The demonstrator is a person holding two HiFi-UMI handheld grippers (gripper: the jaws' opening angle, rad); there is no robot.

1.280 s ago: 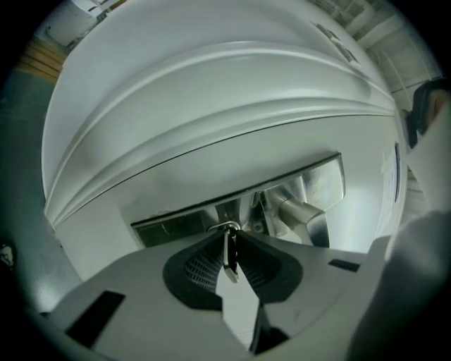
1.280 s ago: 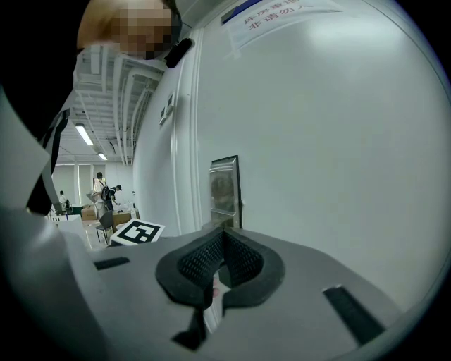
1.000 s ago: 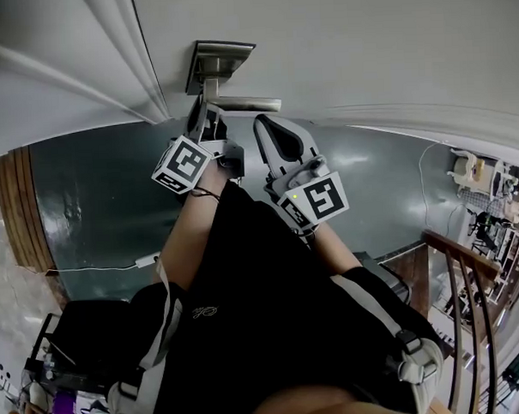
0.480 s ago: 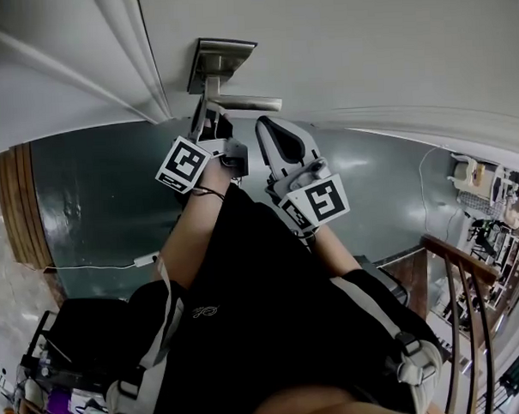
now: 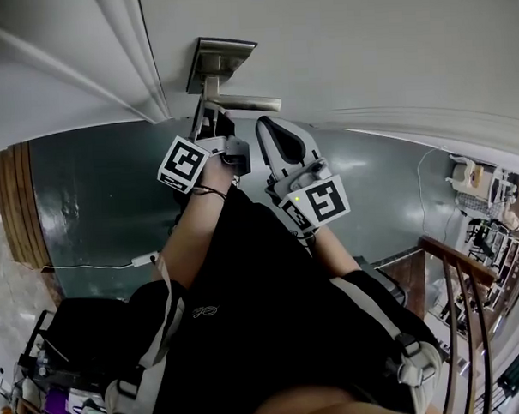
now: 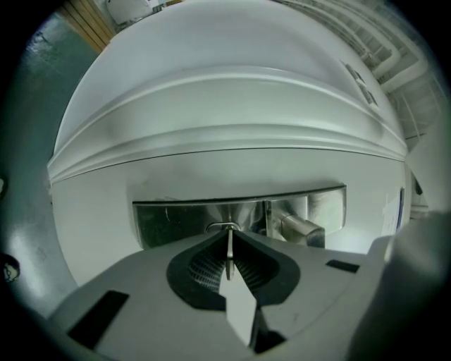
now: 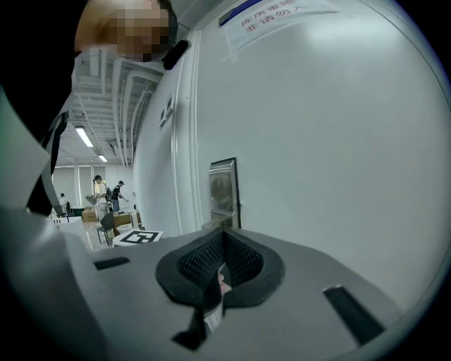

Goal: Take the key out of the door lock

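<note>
Gripping the thin silver metal key (image 6: pixel 229 251) edge-on, our left tool (image 5: pixel 209 118) has its dark ribbed pads (image 6: pixel 204 264) pressed nearly together on it. The jaws have just been closing, and the key is the one thing that stands between them. The key sits in the keyhole of the brushed steel rectangular lock plate (image 6: pixel 176 218) on the white panelled door (image 5: pixel 364 43), and we hold the part that sticks out of the plate. Just beside the keyhole, the silver lever handle (image 6: pixel 301 227) juts out from the same plate. Our right tool (image 7: pixel 224 241) hangs just beside the left one, under the lever and near the door. Its jaws are closed together with nothing between them. From the right gripper view we see the lock plate ahead along the door face. Below both tools lies the dark green floor (image 5: pixel 96 200).
</note>
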